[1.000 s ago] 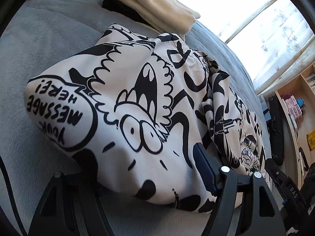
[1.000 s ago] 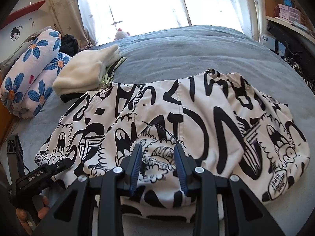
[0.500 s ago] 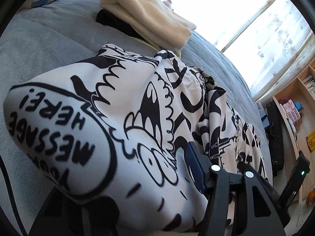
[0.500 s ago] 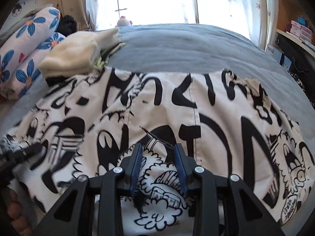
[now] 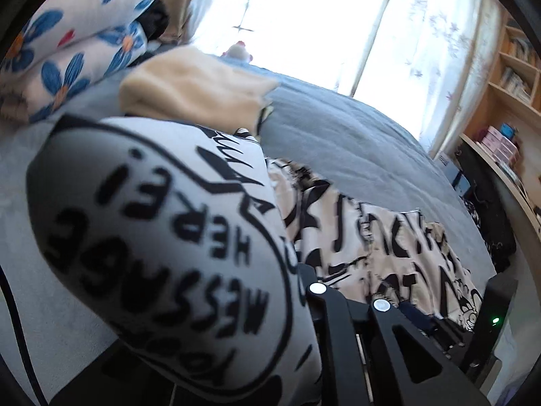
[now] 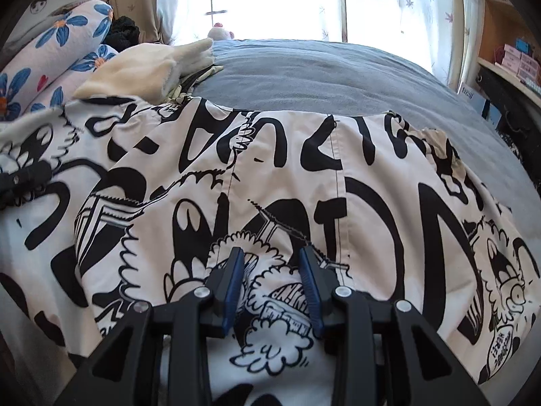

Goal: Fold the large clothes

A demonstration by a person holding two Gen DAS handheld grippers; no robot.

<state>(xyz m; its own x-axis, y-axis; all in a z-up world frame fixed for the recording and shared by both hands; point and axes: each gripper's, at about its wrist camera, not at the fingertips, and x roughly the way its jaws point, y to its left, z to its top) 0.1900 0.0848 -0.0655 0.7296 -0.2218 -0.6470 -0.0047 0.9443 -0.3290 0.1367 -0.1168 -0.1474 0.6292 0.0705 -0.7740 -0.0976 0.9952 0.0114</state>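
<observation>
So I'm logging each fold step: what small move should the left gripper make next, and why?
Probably carry the pinched corner across toward the right gripper. The left gripper has just closed its jaws on the printed garment, whose corner already drapes lifted before its camera, while the rest lies spread on the grey bed.

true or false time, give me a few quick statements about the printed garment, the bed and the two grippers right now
1. The white garment with black cartoon print lies on a grey bed cover. True.
2. The left gripper stands wide open, clear of the cloth. False: its jaws have just closed on a fold of the garment.
3. A cream fleece bundle sits beyond the garment. True.
4. The pillows are plain red. False: white with blue flowers.
5. The right gripper has garment cloth between its blue pads. True.
</observation>
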